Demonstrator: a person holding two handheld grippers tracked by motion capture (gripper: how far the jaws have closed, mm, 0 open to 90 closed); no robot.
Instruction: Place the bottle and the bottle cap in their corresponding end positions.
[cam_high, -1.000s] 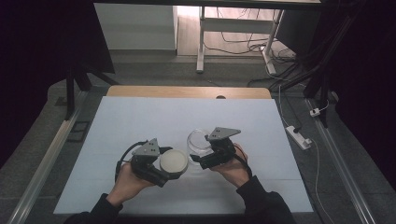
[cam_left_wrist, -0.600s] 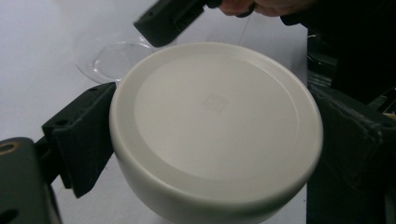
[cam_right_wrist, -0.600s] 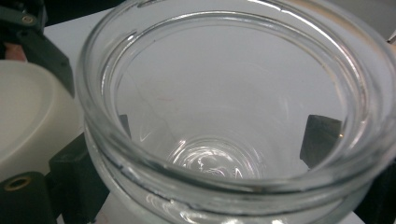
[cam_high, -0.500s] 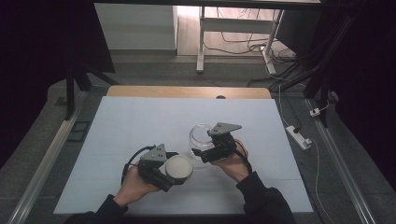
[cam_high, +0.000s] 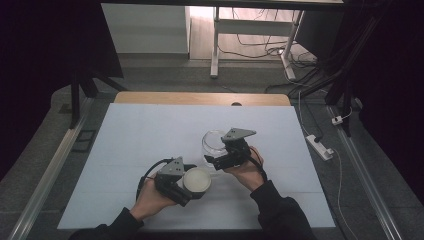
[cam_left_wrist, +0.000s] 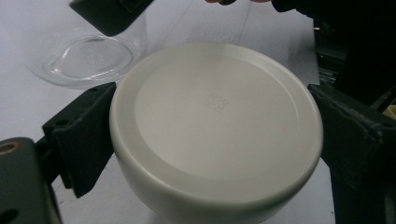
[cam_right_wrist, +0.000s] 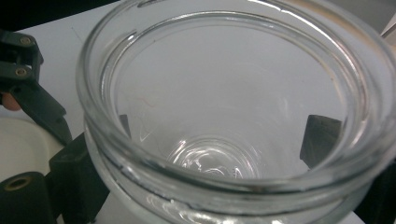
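Observation:
A round white lid (cam_high: 197, 180) sits flat side up between the jaws of my left gripper (cam_high: 193, 186), which is shut on its rim just above the table; up close the lid (cam_left_wrist: 215, 121) spans the left gripper (cam_left_wrist: 215, 127). My right gripper (cam_high: 218, 159) is shut on a clear glass jar (cam_high: 212, 142), just behind and to the right of the lid. The empty jar's (cam_right_wrist: 224, 102) open mouth faces the camera on the right gripper (cam_right_wrist: 210, 140). Jar and lid are close but apart.
A white sheet (cam_high: 150, 135) covers the table, with a wooden edge (cam_high: 200, 98) at the far side. Metal rails (cam_high: 47, 172) run along both sides. A power strip (cam_high: 318, 146) and cables lie on the floor to the right.
The left gripper has carried the lid a little to the right and nearer the front edge. The right gripper has shifted the jar slightly farther away. Both grips are unchanged.

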